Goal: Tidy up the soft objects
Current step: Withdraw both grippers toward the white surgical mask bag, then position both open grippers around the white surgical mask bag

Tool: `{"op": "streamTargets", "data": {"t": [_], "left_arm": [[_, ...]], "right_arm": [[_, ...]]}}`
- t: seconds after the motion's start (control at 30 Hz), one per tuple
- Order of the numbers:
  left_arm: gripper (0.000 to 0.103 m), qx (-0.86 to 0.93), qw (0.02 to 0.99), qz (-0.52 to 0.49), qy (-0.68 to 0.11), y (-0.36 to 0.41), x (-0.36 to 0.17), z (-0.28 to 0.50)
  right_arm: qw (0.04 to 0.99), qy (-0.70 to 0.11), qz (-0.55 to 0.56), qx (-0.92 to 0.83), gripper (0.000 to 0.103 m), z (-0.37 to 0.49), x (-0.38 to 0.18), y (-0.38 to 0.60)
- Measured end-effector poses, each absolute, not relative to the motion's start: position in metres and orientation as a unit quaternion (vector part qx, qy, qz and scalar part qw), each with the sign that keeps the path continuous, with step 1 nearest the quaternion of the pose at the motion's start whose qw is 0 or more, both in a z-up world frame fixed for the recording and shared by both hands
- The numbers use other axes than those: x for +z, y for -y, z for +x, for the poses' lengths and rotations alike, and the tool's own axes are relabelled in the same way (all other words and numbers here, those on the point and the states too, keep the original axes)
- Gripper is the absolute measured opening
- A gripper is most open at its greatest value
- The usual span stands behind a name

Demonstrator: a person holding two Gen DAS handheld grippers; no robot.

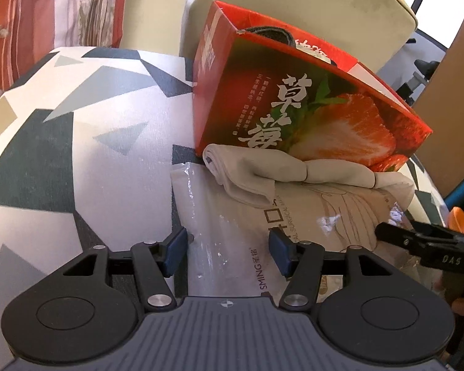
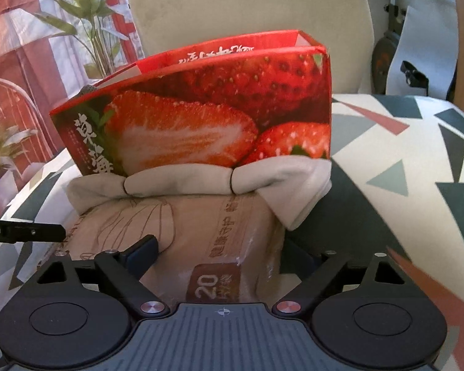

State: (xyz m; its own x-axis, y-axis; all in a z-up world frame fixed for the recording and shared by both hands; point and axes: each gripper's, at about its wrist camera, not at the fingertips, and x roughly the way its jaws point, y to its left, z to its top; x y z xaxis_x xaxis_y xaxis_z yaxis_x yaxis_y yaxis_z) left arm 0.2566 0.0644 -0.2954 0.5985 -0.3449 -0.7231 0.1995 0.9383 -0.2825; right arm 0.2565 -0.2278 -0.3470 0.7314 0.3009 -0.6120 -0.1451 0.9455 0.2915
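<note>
- Cloth in a geometric print of white, grey, dark green and salmon triangles (image 1: 86, 142) covers the surface that carries everything.
- A red cardboard box printed with halved strawberries (image 1: 297, 105) stands open-topped towards the far edge of the surface. Large white Chinese characters run down its front, with a column of smaller white writing beside them that is too small to read. Something dark lies inside it, only partly seen.
- A beige rolled cloth pinched by two dark bands (image 1: 294, 170) lies against the foot of the box, resting on the far end of the packet below it.
- A flat tan plastic packet of surgical masks with a line drawing of a masked face (image 1: 238, 232) lies in front of the box, nearer the cameras. It reads "SMING" and "SURGICAL MASK" in the left view; the right view shows a brown patch with "20" (image 2: 215, 284) and more Chinese writing.
- The left claw (image 1: 230, 249) stands about half open over the near left corner of the packet, its blue pads (image 1: 178, 247) clear of the plastic.
- The right claw (image 2: 229, 256) stands wide, straddling the other end of the packet. Its left finger (image 2: 142, 250) is close to the packet's side; the right finger is mostly hidden, so contact cannot be told.
- A pale upholstered chair back (image 2: 250, 3) rises behind the box.
</note>
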Motion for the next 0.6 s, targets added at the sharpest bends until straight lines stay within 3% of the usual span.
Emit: {"op": "streamTargets", "data": {"t": [0.6], "left_arm": [[0.063,-0.177,0.872,-0.129,-0.438,-0.066,-0.295,0.215]], "right_arm": [[0.9,-0.401,0.1,0.137,0.084,0.232,-0.335,0.226]]}}
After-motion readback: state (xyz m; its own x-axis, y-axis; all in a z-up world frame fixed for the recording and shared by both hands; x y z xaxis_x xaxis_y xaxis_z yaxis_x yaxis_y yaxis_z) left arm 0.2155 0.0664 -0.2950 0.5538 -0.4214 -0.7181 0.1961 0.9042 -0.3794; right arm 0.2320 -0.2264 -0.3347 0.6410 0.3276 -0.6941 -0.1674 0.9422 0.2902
